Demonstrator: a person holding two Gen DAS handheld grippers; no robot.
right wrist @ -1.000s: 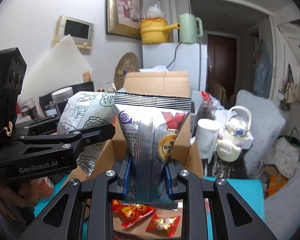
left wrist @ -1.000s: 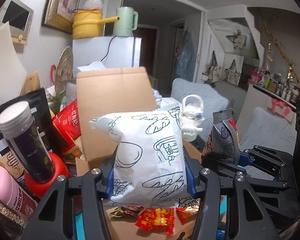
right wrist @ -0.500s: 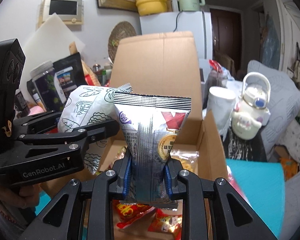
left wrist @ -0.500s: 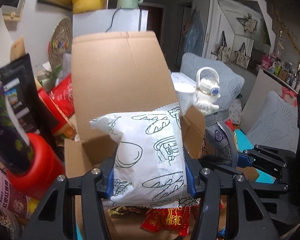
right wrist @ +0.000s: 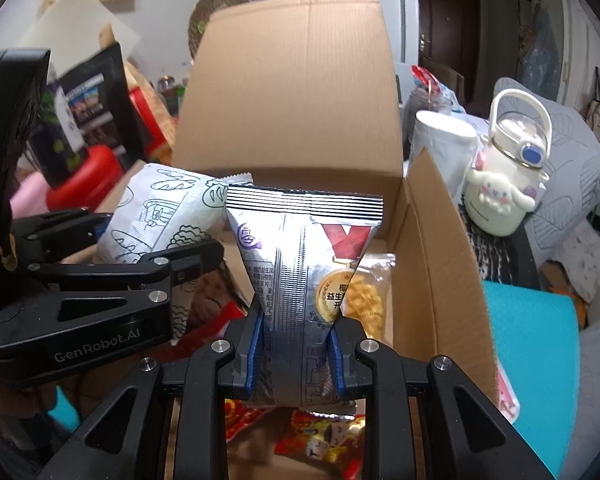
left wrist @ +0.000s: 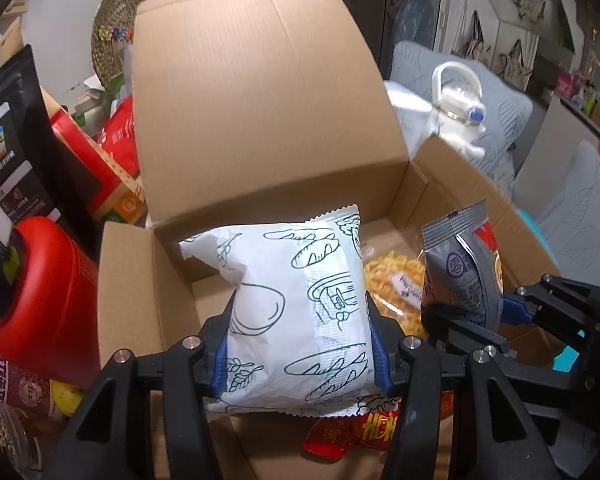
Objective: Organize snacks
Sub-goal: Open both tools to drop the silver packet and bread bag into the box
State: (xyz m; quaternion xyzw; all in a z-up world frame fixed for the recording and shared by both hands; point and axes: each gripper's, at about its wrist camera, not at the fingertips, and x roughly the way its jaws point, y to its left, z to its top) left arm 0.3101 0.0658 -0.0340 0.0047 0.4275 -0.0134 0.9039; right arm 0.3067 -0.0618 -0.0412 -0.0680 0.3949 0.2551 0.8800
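My left gripper [left wrist: 300, 352] is shut on a white bread bag with green drawings [left wrist: 296, 312], held over the open cardboard box [left wrist: 260, 92]. My right gripper [right wrist: 296, 356] is shut on a silver snack pouch [right wrist: 300, 272], also over the box [right wrist: 292, 80]. Each gripper shows in the other's view: the right one with its pouch [left wrist: 464, 276] at right, the left one with its bag [right wrist: 160, 216] at left. A clear bag of yellow snacks [left wrist: 396, 284] lies inside the box. Small red packets [right wrist: 324, 436] lie below the grippers.
A red-based bottle [left wrist: 32, 292], black pouches [left wrist: 8, 136] and red packs [left wrist: 120, 136] crowd the left of the box. A white character kettle [right wrist: 504, 184] and a white cup [right wrist: 440, 148] stand to the right, beside grey cushions [left wrist: 580, 216]. A teal mat [right wrist: 536, 348] lies at right.
Both grippers have moved forward and down toward the box with their bags. The box now fills the view and its inside, with the yellow snack bag, shows.
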